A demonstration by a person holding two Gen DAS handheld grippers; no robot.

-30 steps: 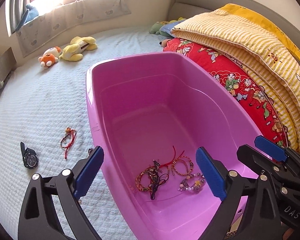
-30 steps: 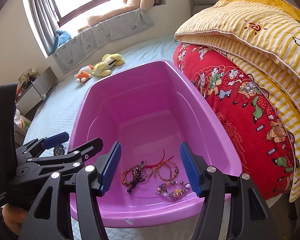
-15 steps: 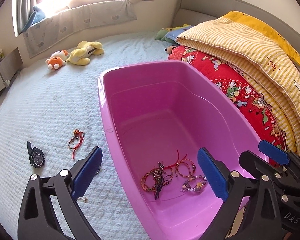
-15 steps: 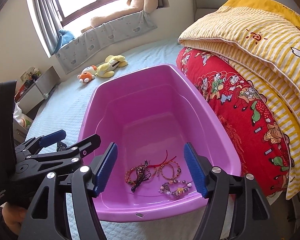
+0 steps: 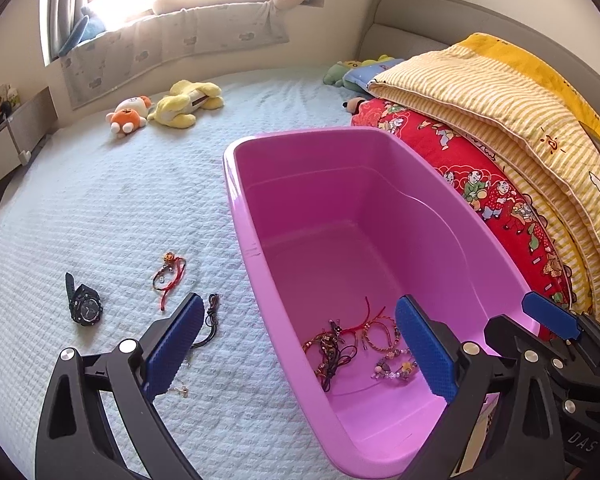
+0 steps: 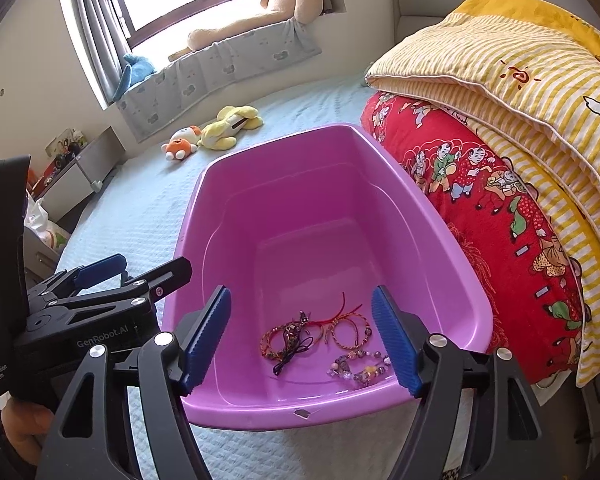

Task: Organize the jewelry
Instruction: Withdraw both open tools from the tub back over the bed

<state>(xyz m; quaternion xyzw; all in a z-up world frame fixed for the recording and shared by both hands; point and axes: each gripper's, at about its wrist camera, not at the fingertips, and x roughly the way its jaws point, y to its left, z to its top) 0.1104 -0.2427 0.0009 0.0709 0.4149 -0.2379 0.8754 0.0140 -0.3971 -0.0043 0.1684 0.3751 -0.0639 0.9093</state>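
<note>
A pink plastic tub (image 5: 236,184) (image 6: 188,240) stands on the white bed. Several bracelets (image 5: 350,338) (image 6: 316,334) lie at its near end, with a beaded one (image 5: 394,368) (image 6: 358,364) beside them. On the bed left of the tub lie a red cord bracelet (image 5: 169,274), a black watch (image 5: 82,304), a dark cord (image 5: 210,322) and a thin gold chain (image 5: 180,390). My left gripper (image 5: 300,354) is open and empty, straddling the tub's left wall. My right gripper (image 6: 300,340) is open and empty above the tub's near rim.
Folded red and yellow-striped quilts (image 5: 500,128) (image 6: 500,140) press against the tub's right side. Plush toys (image 5: 166,110) (image 6: 212,132) lie far back on the bed. A window seat (image 6: 220,64) runs along the back wall.
Both grippers have pulled back and up from the tub. The left view has swung left, so more of the bed and the loose jewelry on it now shows.
</note>
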